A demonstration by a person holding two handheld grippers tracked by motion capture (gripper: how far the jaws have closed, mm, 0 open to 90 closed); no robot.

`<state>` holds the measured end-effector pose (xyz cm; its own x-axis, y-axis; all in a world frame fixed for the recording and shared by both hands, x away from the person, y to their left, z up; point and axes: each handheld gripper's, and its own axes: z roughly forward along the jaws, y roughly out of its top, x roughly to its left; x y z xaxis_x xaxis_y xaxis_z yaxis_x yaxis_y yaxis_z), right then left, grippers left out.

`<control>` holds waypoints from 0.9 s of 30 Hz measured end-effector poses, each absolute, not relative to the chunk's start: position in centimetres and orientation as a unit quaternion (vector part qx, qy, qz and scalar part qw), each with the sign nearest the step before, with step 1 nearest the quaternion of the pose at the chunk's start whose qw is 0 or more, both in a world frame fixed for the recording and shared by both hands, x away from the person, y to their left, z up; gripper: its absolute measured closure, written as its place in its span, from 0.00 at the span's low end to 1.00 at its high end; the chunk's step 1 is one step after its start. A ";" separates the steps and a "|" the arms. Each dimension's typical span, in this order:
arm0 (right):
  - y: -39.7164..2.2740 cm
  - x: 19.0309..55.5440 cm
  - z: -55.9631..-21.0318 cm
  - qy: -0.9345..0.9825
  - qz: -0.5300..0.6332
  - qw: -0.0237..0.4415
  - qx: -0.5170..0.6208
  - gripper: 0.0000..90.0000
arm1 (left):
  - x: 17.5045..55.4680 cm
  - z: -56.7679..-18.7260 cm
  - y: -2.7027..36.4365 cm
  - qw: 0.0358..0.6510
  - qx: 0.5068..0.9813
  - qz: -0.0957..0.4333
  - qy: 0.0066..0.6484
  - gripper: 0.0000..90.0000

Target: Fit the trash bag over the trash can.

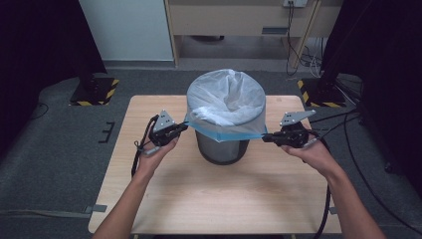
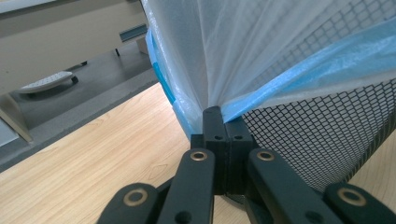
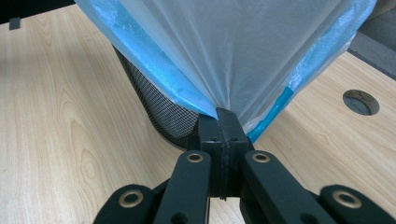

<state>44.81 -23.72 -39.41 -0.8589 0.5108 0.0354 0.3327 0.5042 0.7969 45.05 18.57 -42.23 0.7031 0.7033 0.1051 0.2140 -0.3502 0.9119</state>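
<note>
Both forearms are reaching forward, the left tool [image 1: 182, 126] and right tool [image 1: 266, 137] flanking the black mesh wastebasket [image 1: 222, 147] mid-surface, each pinching its translucent white, blue-edged plastic liner [image 1: 226, 102] (pulled taut between them).

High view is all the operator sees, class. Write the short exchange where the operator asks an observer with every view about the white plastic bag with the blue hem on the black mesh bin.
Operator: Are the left gripper's jaws really pinching the bag?
Observer: Yes. The left gripper is shut on the white plastic bag with the blue hem, which fans out from its jaws.
Operator: And the right?
Observer: The right gripper is shut on it too, film gathered at its tips.
Operator: Is the bin solid?
Observer: No, the black mesh bin is open metal mesh.
</note>
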 end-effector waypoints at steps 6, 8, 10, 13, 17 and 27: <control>-24.0 44.9 -39.8 0.863 0.427 0.103 0.249 1.00 | 45.3 -42.6 18.5 0.483 0.786 0.247 0.296 1.00; -24.0 45.0 -40.0 0.863 0.428 0.101 0.250 1.00 | 45.3 -42.7 18.5 0.483 0.787 0.245 0.295 1.00; -24.0 45.0 -40.0 0.863 0.425 0.100 0.254 1.00 | 45.4 -42.8 18.5 0.480 0.789 0.244 0.296 1.00; -23.9 45.1 -40.3 0.865 0.421 0.098 0.254 1.00 | 45.5 -43.2 18.3 0.479 0.789 0.241 0.299 1.00; -23.9 45.2 -40.5 0.866 0.417 0.097 0.257 1.00 | 45.6 -43.4 18.3 0.477 0.791 0.239 0.300 1.00; -23.7 45.4 -40.8 0.866 0.414 0.098 0.262 1.00 | 45.9 -43.8 18.3 0.481 0.786 0.236 0.308 1.00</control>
<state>45.41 -23.71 -40.78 -0.8431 0.5356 0.0478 0.3739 0.5200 0.7680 45.93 18.33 -43.79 0.6995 0.7108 0.0743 0.2572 -0.3473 0.9018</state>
